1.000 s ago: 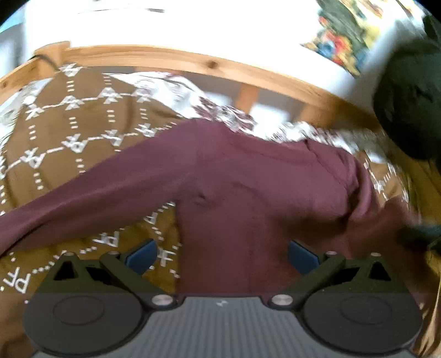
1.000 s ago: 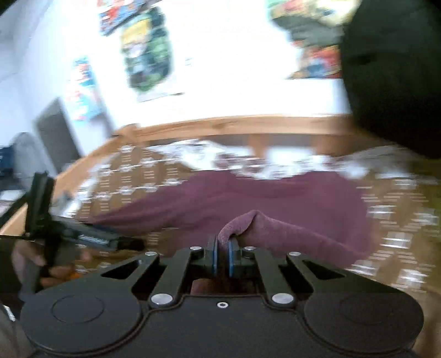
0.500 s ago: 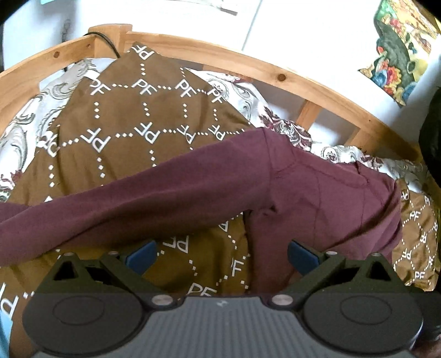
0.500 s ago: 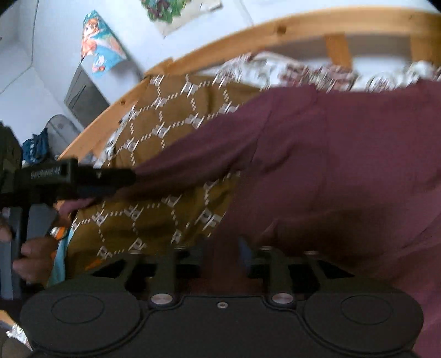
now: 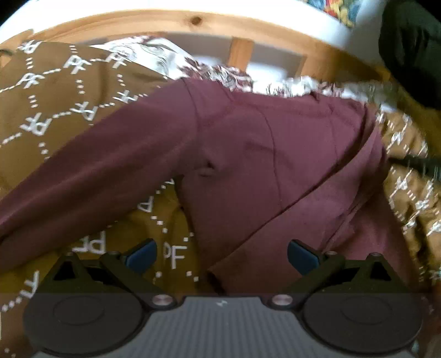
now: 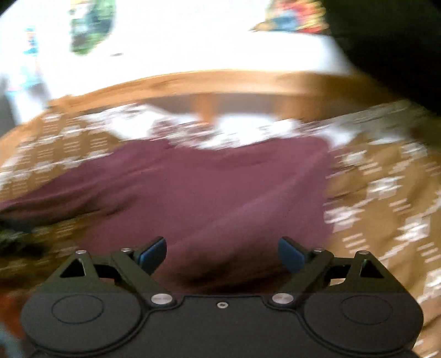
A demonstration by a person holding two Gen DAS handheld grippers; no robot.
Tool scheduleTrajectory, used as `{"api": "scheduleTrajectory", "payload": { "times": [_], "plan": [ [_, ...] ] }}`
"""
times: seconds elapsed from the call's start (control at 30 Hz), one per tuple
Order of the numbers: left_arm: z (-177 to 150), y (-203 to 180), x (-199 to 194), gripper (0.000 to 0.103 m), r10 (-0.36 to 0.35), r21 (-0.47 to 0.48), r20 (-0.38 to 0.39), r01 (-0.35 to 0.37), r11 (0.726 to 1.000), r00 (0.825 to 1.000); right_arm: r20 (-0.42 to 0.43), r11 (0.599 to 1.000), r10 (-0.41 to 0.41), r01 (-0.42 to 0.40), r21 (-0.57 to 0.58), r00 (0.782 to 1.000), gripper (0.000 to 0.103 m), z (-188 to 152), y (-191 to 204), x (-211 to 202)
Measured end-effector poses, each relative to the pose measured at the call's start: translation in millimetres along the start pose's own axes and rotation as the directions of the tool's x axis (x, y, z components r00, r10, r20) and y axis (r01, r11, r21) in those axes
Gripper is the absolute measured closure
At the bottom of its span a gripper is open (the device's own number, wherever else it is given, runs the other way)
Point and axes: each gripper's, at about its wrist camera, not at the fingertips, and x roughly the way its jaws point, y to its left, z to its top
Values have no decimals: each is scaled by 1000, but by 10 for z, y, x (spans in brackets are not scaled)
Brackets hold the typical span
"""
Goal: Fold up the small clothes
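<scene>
A maroon long-sleeved top [image 5: 248, 154] lies spread on a brown patterned bedspread [image 5: 49, 91]. One sleeve [image 5: 91, 179] stretches out to the left. My left gripper [image 5: 222, 254] is open and empty, hovering over the top's near hem, with the bedspread under its left finger. In the right wrist view the same top [image 6: 215, 192] fills the middle, blurred by motion. My right gripper [image 6: 222, 253] is open and empty just above the cloth.
A wooden bed frame [image 5: 193, 22] runs along the far side, with a white patterned sheet [image 5: 165, 57] below it. A dark shape [image 5: 413, 46] sits at the upper right. Posters hang on the white wall [image 6: 91, 30].
My right gripper was shut on a fold of the maroon top a second ago and has opened and let it go. Both grippers have shifted over the garment.
</scene>
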Motion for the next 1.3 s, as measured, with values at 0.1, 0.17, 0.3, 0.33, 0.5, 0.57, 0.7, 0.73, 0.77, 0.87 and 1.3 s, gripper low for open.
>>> {"api": "scheduleTrajectory", "payload": {
  "times": [0.1, 0.17, 0.3, 0.33, 0.5, 0.57, 0.7, 0.73, 0.77, 0.87, 1.3],
  "plan": [
    [-3, -141, 155, 1, 44, 59, -3, -44, 997, 999, 5, 998, -46, 45, 36, 999, 21, 150, -289, 190],
    [1, -223, 254, 1, 93, 101, 5, -93, 991, 996, 9, 996, -48, 47, 72, 999, 28, 269, -399, 330],
    [-5, -293, 359, 1, 143, 143, 15, -143, 979, 990, -16, 991, -56, 58, 119, 998, 55, 560, -503, 642],
    [-8, -297, 372, 1, 139, 145, 14, -139, 980, 990, -46, 989, -58, 64, 131, 997, 60, 628, -506, 737],
    [-41, -333, 415, 1, 119, 180, 17, -120, 976, 993, -101, 973, -120, 137, 184, 988, 95, 817, -531, 933],
    [-37, -363, 462, 1, 117, 200, 20, -118, 973, 993, -71, 963, -144, 156, 220, 987, 96, 859, -554, 900],
    [-31, -358, 547, 1, 124, 209, 0, -121, 970, 992, -4, 954, -202, 198, 224, 979, 96, 934, -515, 867],
    [-32, -342, 571, 1, 121, 202, -12, -116, 972, 993, -23, 958, -200, 200, 204, 980, 95, 932, -492, 911],
    [-37, -327, 584, 1, 116, 195, -20, -110, 975, 993, -37, 958, -207, 210, 195, 978, 93, 925, -496, 938],
    [-38, -270, 605, 1, 98, 168, -37, -91, 982, 994, -27, 956, -184, 185, 226, 983, 66, 811, -593, 866],
    [-37, -190, 608, 1, 79, 147, -57, -70, 987, 995, 83, 782, -232, 237, -577, 969, 42, 483, -313, 683]
  ]
}}
